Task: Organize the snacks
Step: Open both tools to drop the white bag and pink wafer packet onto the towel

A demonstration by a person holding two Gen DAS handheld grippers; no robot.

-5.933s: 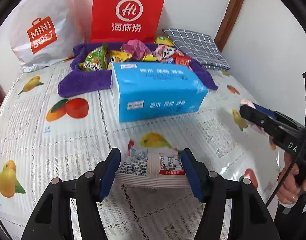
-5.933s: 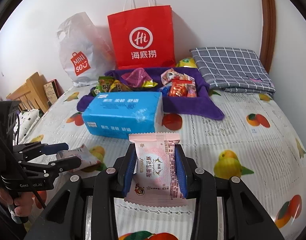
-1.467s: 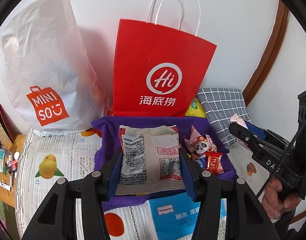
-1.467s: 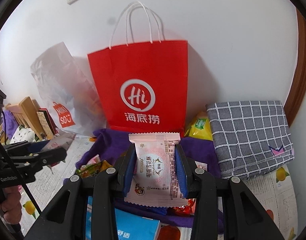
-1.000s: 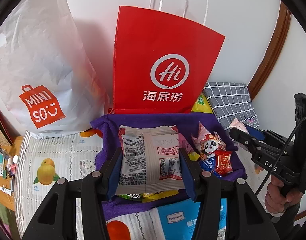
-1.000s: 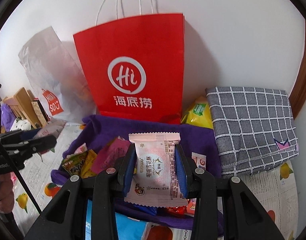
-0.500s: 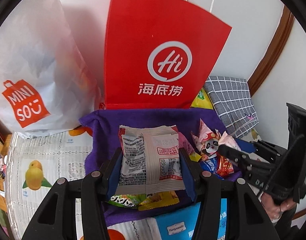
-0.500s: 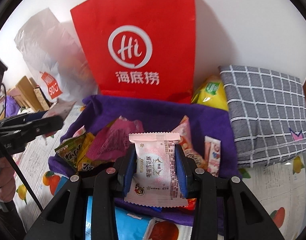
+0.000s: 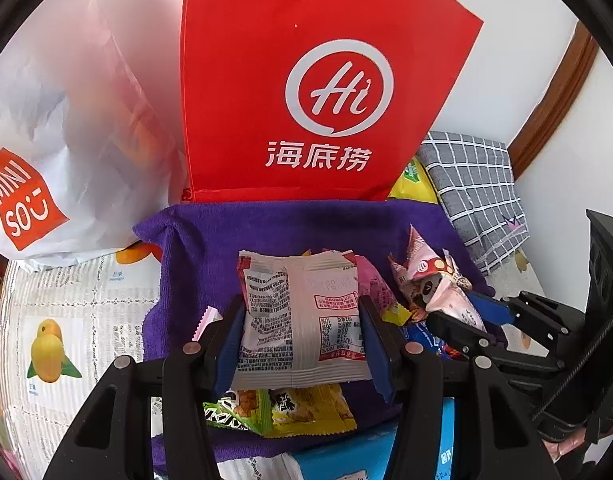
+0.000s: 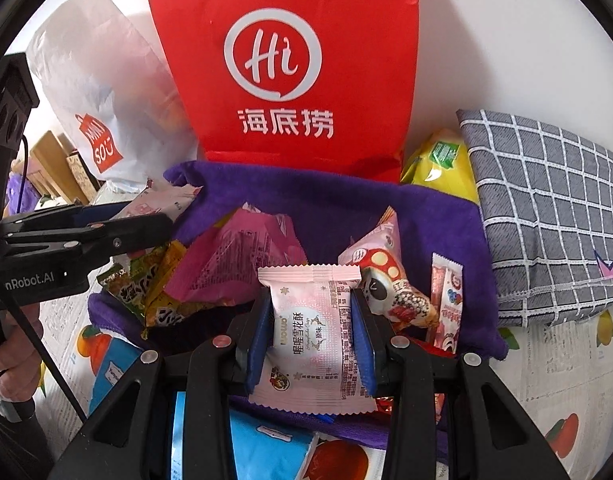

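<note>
A purple towel (image 9: 210, 248) lies on the fruit-print tablecloth (image 9: 74, 304) like a soft tray, its edges bunched up; in it sit many snacks: a big pink wrapper (image 10: 234, 260), a green and yellow packet (image 10: 146, 292), a mushroom-print packet (image 10: 390, 280) and a thin pink stick packet (image 10: 446, 300); a red paper bag (image 9: 306, 92) stands just behind the towel, and a white plastic bag (image 9: 66, 120) stands to its left; you cannot see what is inside either bag; a yellow bag (image 10: 438, 160) peeks out between the red bag and a folded grey checked cloth (image 10: 546, 216) on the right.

A blue tissue pack (image 10: 262, 448) lies near the towel's close edge, but the grippers hide most of it, and the picture edge cuts it off; the red bag's handles are cut off at the top; the small print on the packets is too tiny to read.

The left gripper (image 9: 302, 344) squeezes a white snack packet (image 9: 302, 320) between its two blue pads, which press on the packet's left and right sides; the packet sticks up past the fingertips and hangs over the towel's middle; the right gripper (image 10: 312, 340) pinches a pink snack packet (image 10: 314, 332) the same way, pads tight on both sides, over the right part of the towel; a hand (image 10: 10, 344) holds the left gripper's handle.
</note>
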